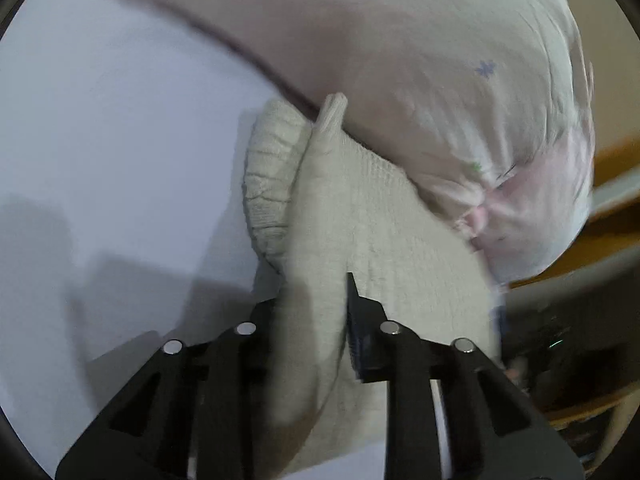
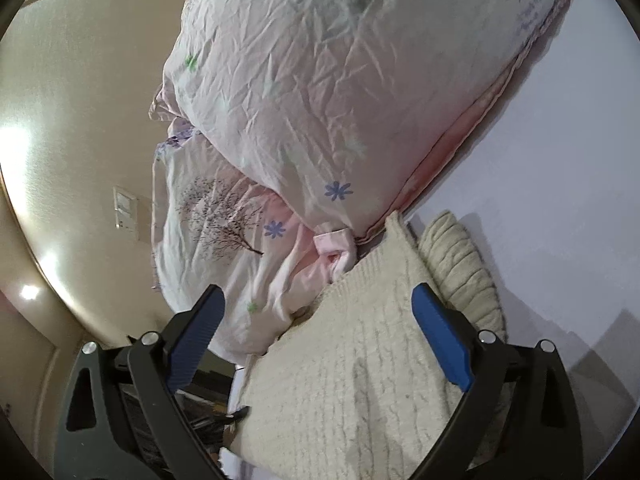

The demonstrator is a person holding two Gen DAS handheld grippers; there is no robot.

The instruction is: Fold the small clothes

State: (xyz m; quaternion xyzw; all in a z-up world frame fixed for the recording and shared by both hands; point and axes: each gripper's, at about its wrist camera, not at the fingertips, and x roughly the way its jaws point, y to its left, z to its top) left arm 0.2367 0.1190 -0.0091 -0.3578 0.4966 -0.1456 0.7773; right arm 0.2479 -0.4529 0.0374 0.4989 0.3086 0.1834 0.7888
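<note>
A cream knitted garment (image 1: 380,224) lies on the white bed sheet (image 1: 100,120), its ribbed cuff end (image 1: 272,176) turned up by the pillow. My left gripper (image 1: 312,312) is shut on a fold of this garment, which bunches between its black fingers. In the right wrist view the same garment (image 2: 360,360) lies flat below my right gripper (image 2: 320,308), which is open and empty above it, its blue pads (image 2: 440,336) spread wide.
A pale pink pillow (image 2: 320,80) with blue flower prints lies against the garment's far edge; it also shows in the left wrist view (image 1: 440,60). A second printed cloth (image 2: 208,216) lies under it. A beige wall (image 2: 80,120) with a switch plate stands beyond the bed.
</note>
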